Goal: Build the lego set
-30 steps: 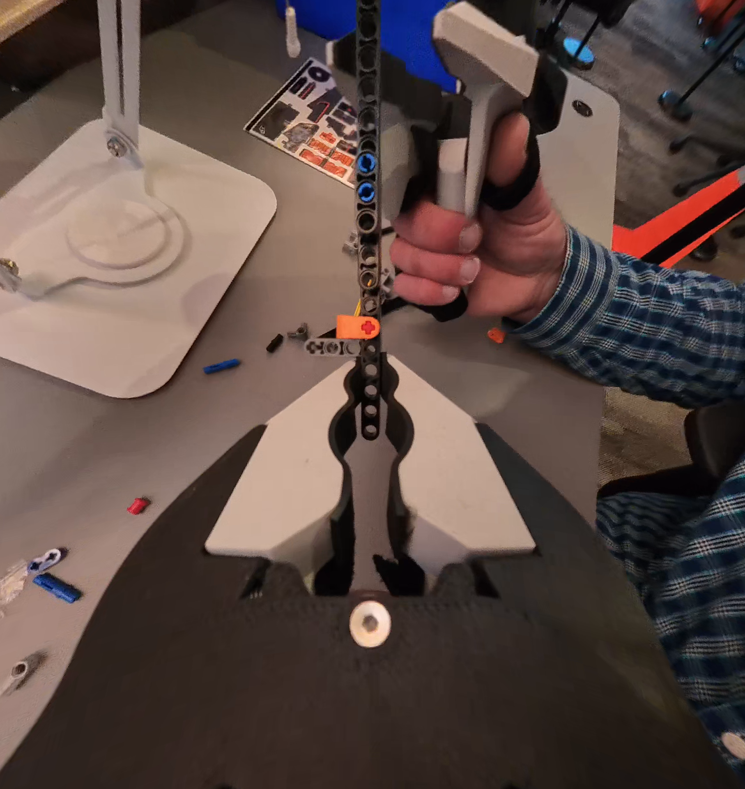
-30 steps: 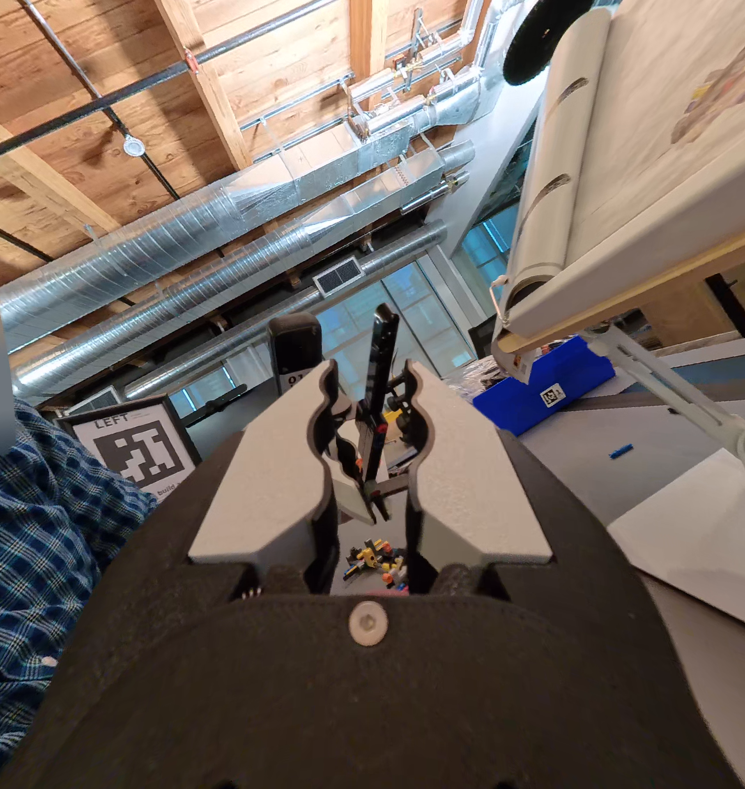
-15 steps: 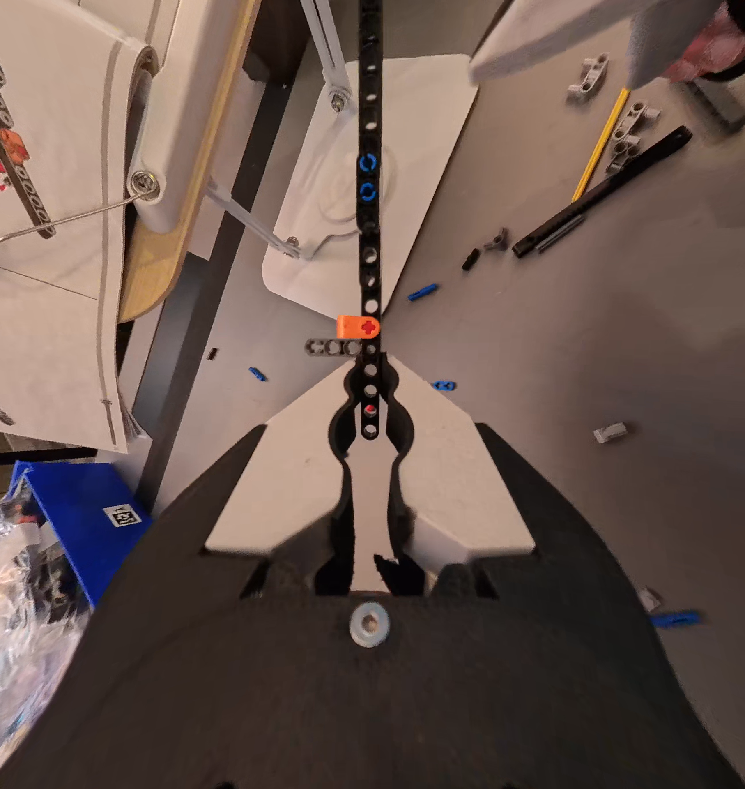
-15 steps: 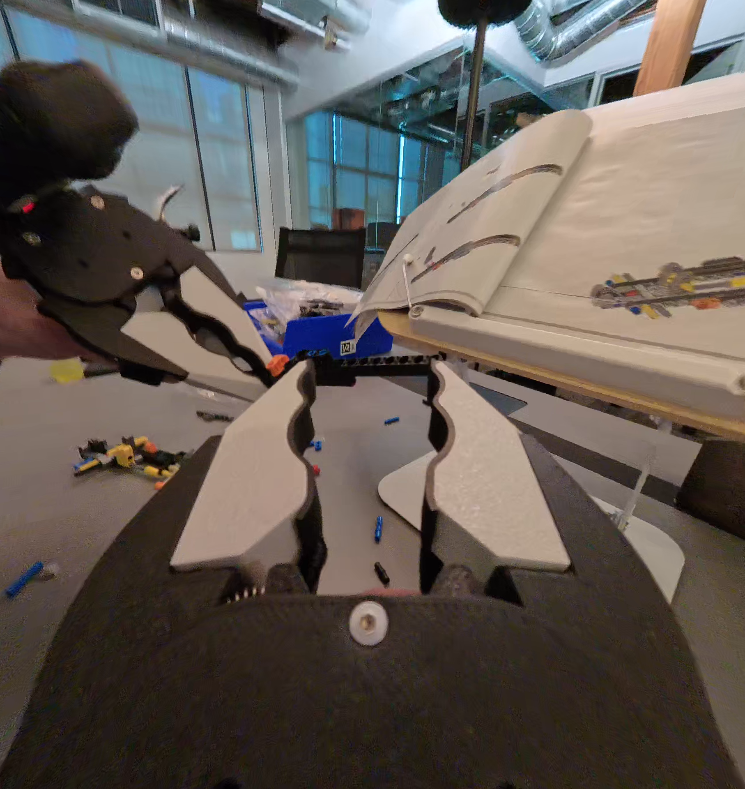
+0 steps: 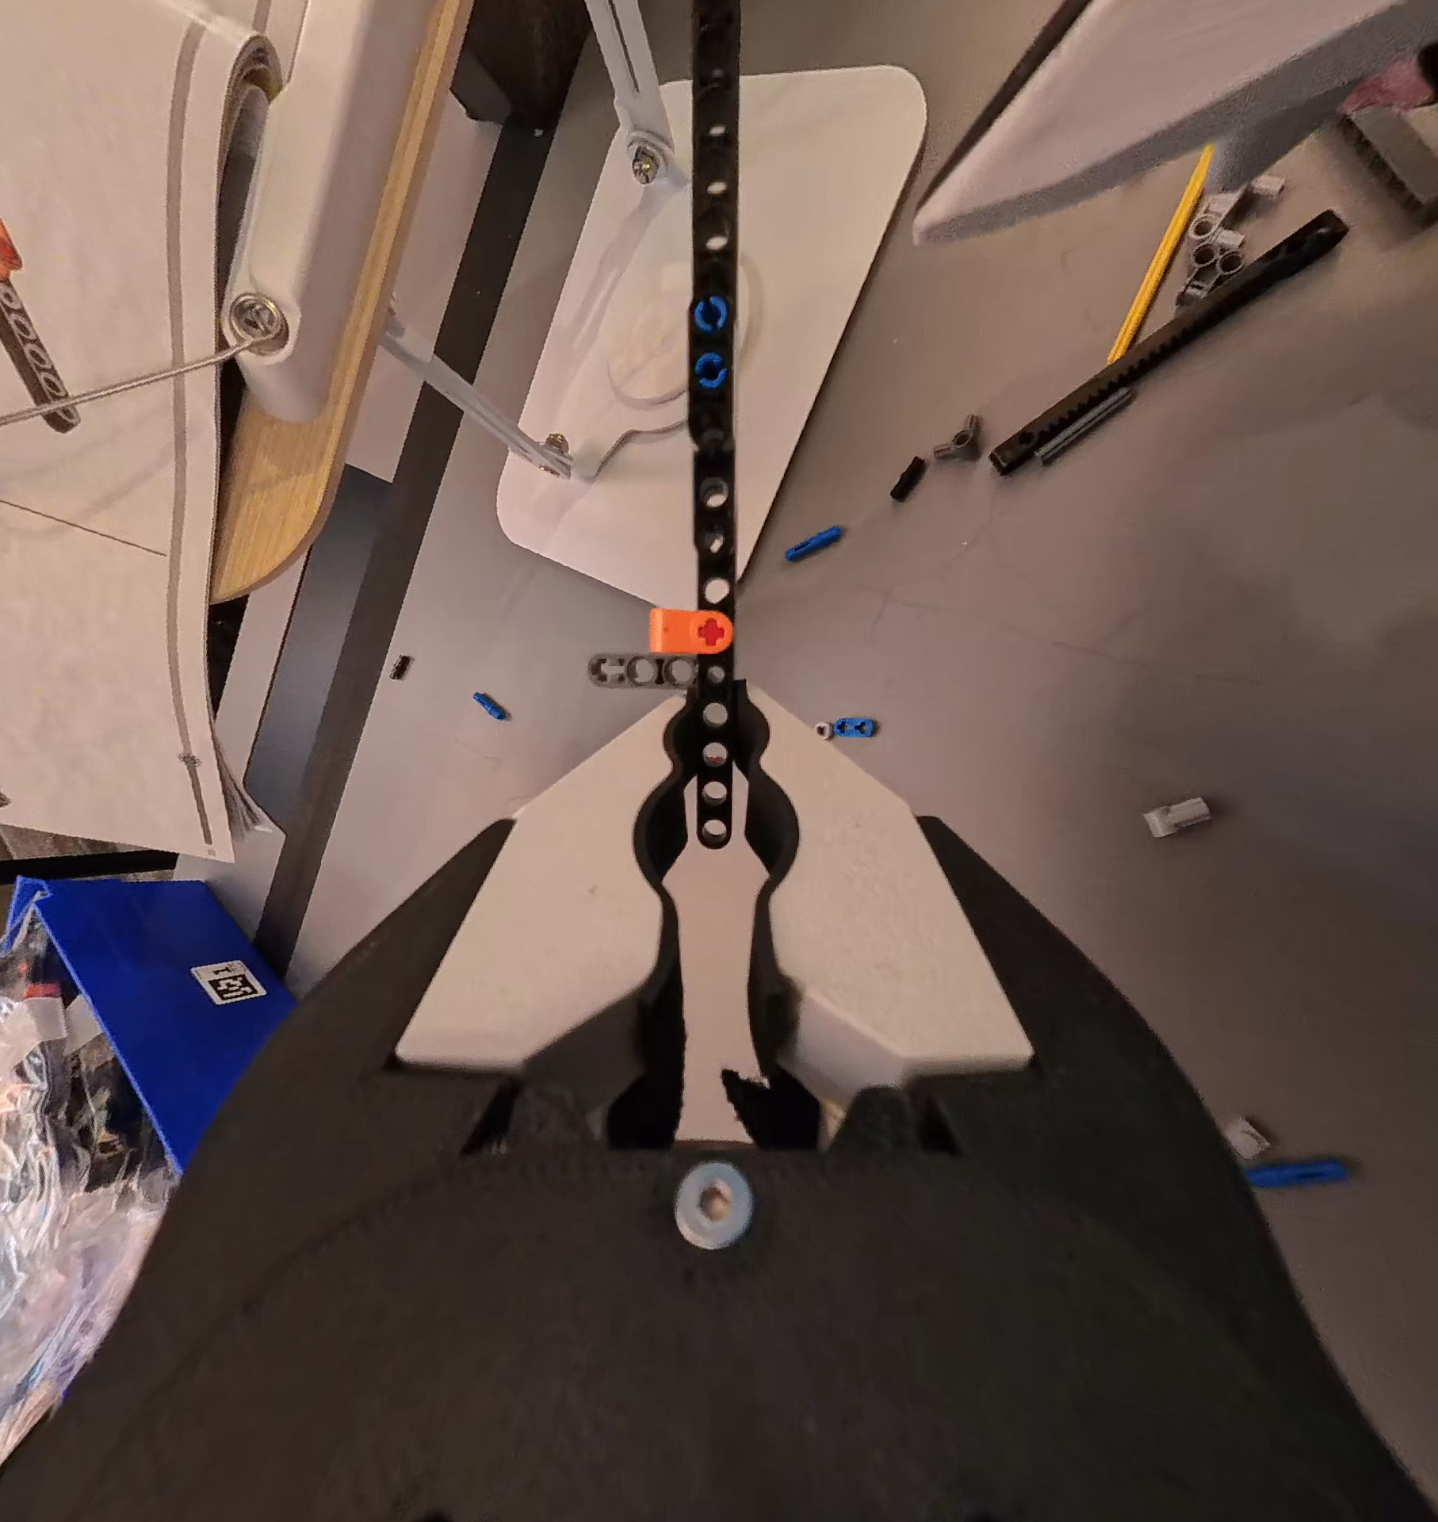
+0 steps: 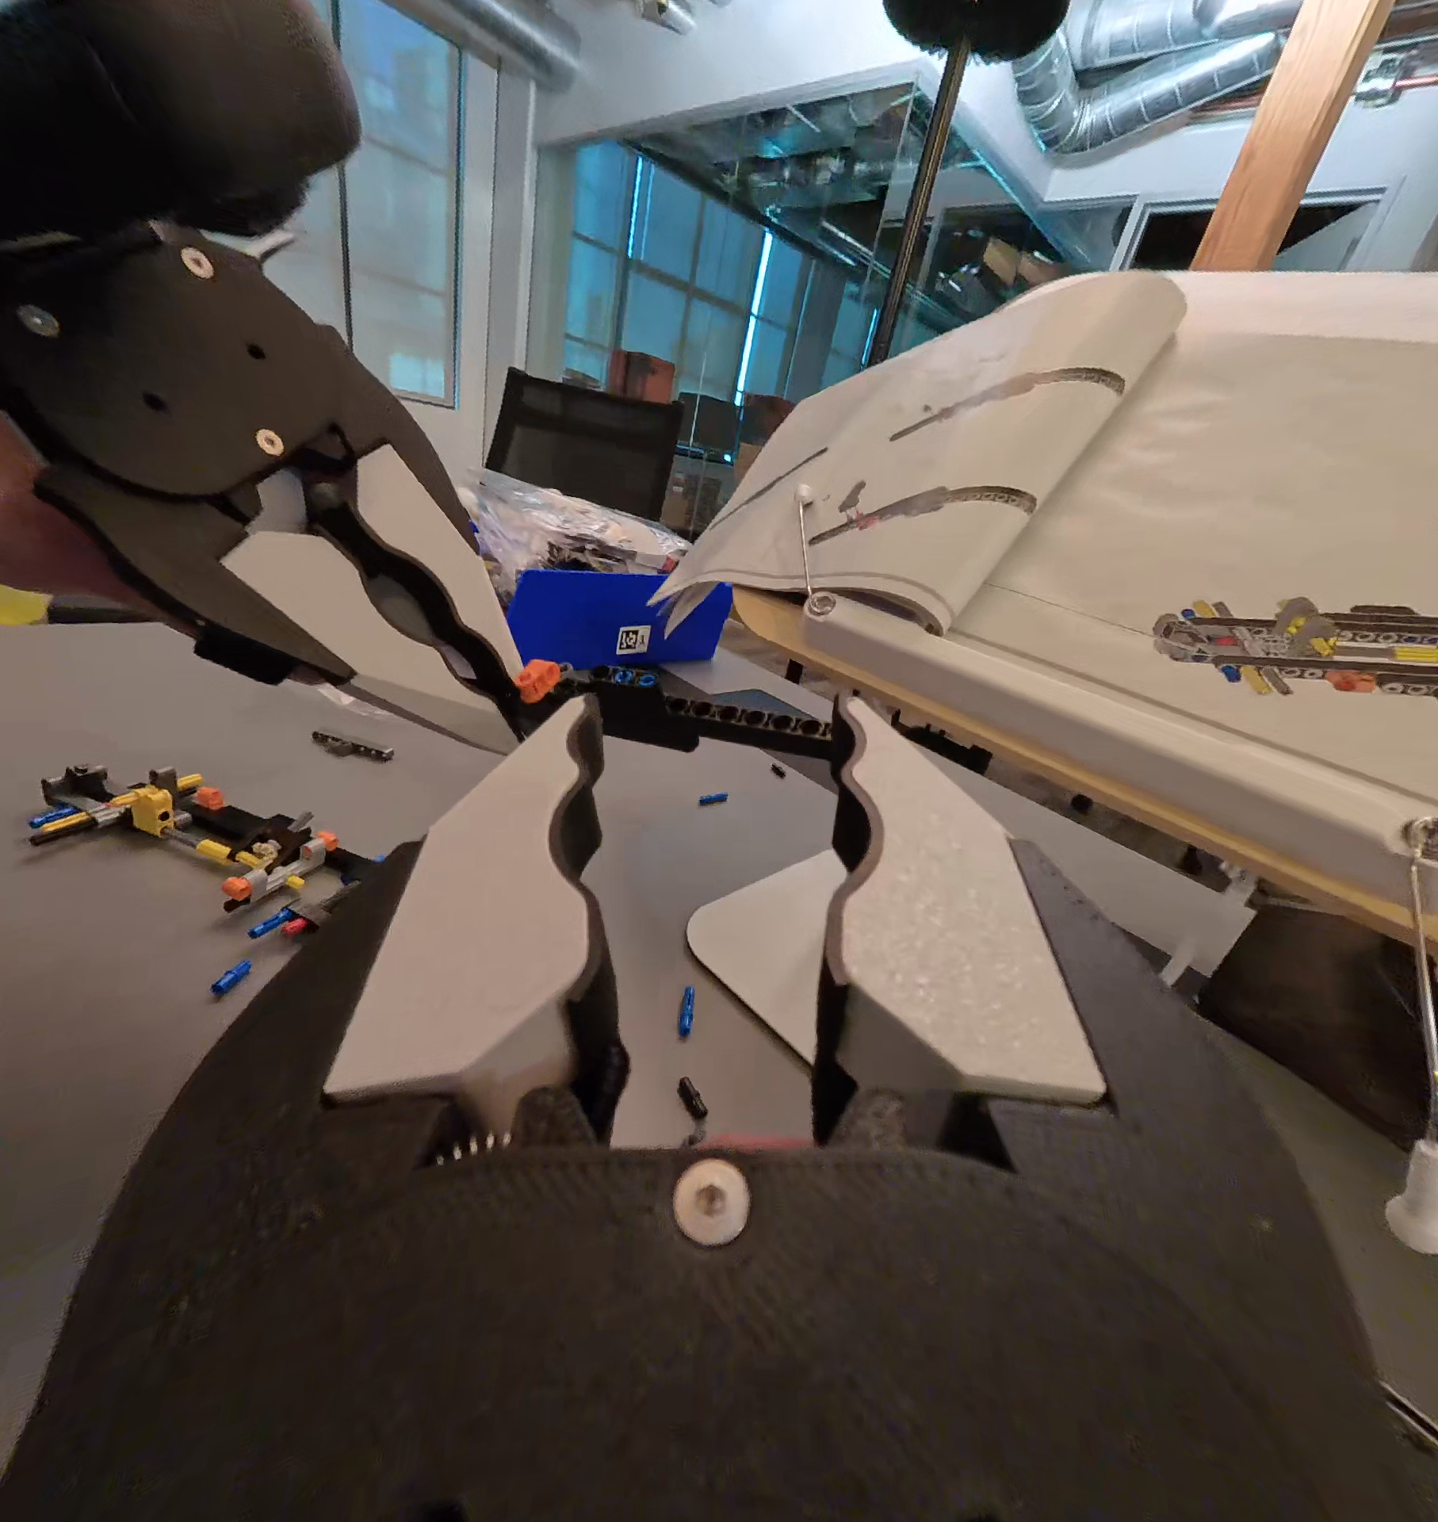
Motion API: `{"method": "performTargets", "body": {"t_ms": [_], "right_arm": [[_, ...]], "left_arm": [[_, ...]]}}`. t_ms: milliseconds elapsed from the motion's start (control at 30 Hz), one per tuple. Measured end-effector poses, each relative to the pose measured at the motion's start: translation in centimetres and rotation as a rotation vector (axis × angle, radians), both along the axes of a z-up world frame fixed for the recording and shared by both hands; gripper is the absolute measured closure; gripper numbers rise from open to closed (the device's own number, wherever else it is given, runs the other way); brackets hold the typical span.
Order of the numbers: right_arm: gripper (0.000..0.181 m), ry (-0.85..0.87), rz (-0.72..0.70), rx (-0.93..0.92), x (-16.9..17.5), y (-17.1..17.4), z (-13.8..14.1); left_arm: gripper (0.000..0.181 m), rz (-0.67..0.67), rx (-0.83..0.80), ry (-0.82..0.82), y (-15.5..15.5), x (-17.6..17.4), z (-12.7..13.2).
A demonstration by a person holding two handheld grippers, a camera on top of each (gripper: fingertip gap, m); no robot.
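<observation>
Only right wrist view shows the part-built assembly (image 6: pixel 197 840) behind the beam-clamping left hand-held gripper (image 6: pixel 501 683).

Close wrist views, shared black beam (image 5: pixel 716 461)

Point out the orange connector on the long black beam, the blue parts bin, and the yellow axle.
orange connector (image 5: pixel 689 631), left wrist view, its flat orange face
blue parts bin (image 6: pixel 584 618), right wrist view, its front wall
yellow axle (image 5: pixel 1162 255), left wrist view, mid-length of the rod

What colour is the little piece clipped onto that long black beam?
Orange, with a red cross-shaped pin in it; clearest in the left wrist view.
</observation>
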State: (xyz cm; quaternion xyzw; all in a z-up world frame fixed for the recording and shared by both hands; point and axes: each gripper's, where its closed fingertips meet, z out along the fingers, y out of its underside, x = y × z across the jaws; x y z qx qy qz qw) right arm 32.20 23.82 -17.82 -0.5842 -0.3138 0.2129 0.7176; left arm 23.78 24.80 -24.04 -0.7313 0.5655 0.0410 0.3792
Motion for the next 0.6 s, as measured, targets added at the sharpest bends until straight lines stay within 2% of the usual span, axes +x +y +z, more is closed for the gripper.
{"method": "performTargets", "body": {"t_ms": [33,133,267,600], "right_arm": [[0.127,-0.007,0.0,-0.007,-0.1,0.1,-0.2],[0.126,-0.025,-0.006,-0.056,-0.2,0.6,-1.2],[0.126,-0.003,0.009,-0.006,-0.2,-0.1,-0.1],[0.128,-0.045,0.031,-0.047,-1.1,0.1,-1.3]], "left_arm": [[0.176,0.001,0.0,0.001,0.0,0.0,0.0],[0.176,0.003,-0.003,0.007,-0.1,-0.1,-0.1],[0.176,0.008,-0.009,0.007,-0.1,-0.2,-0.2],[0.176,0.003,-0.006,0.012,-0.3,0.0,-0.2]]}}
